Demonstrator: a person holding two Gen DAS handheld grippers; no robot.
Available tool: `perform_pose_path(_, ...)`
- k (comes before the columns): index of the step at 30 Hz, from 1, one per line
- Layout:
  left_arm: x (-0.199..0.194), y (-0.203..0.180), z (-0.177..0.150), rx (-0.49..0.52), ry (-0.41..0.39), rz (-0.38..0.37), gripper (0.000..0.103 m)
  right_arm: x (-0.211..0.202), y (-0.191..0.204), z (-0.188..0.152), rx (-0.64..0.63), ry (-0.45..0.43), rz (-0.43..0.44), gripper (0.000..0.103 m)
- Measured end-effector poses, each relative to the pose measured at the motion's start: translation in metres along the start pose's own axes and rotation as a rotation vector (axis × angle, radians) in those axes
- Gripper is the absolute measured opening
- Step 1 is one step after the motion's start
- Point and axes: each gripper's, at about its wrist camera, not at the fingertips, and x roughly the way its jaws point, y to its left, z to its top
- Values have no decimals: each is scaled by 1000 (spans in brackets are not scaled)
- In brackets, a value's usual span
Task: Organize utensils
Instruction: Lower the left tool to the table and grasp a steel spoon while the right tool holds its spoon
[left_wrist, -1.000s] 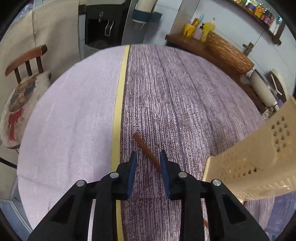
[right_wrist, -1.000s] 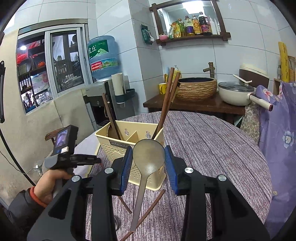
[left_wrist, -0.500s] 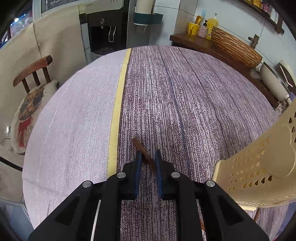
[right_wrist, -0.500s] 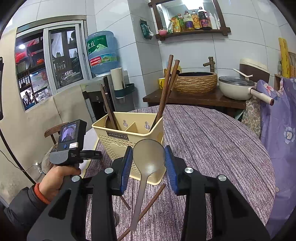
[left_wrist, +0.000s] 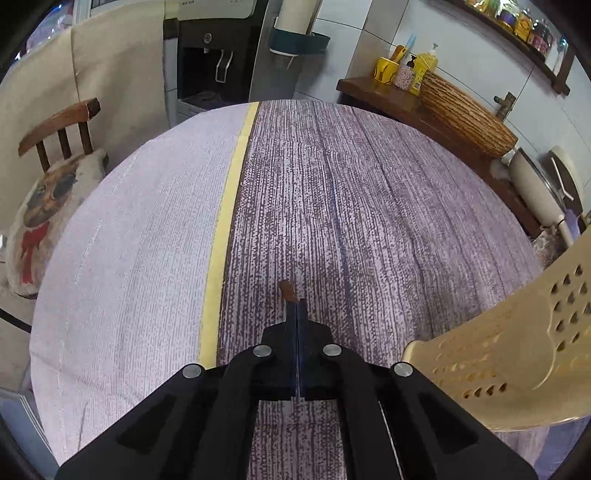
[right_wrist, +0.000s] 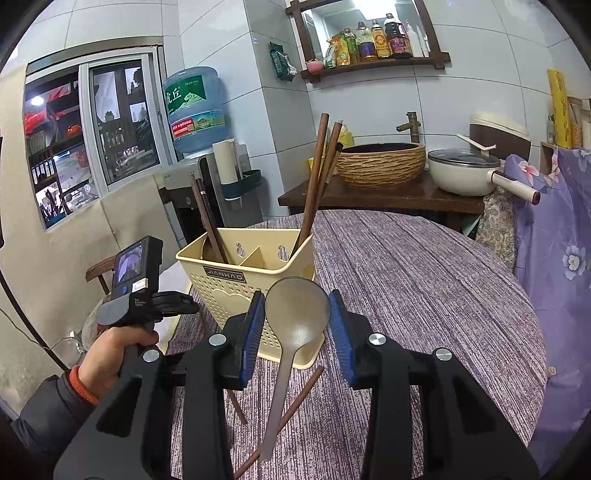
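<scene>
At the bottom centre of the left wrist view, the left claw (left_wrist: 297, 314) has just been closing and is now clenched on a brown chopstick (left_wrist: 287, 290), whose tip pokes out just above the pads, over the purple-clothed table (left_wrist: 369, 206). At the bottom of the right wrist view, the right claw (right_wrist: 297, 325) grasps the bowl of a grey spoon (right_wrist: 295, 314), handle hanging down; two more chopsticks (right_wrist: 295, 402) lie on the cloth beneath it. Just beyond, mid-frame, stands the cream perforated utensil basket (right_wrist: 236, 284): its right compartment holds three upright chopsticks (right_wrist: 317, 184), its left holds dark chopsticks (right_wrist: 207, 218) and a spoon. Farther back, upper right, a woven basket (right_wrist: 380, 164) and a lidded pot (right_wrist: 461, 170) sit on a wooden sideboard.
</scene>
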Motion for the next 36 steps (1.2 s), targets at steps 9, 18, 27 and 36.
perform_pose_path(9, -9, 12, 4, -30, -20, -42, 1, 1, -2, -2, 5, 7, -1, 36)
perform_pose_path(18, -34, 18, -28, 64, -19, -107, 20, 0, -11, -9, 17, 19, -9, 36)
perform_pose_path(27, -95, -12, -127, 278, -63, -181, 48, -7, -15, -20, 21, 3, -49, 36)
perform_pose_path(36, -100, -57, -188, 425, -43, -153, 58, -10, -17, -29, 54, 18, -44, 36)
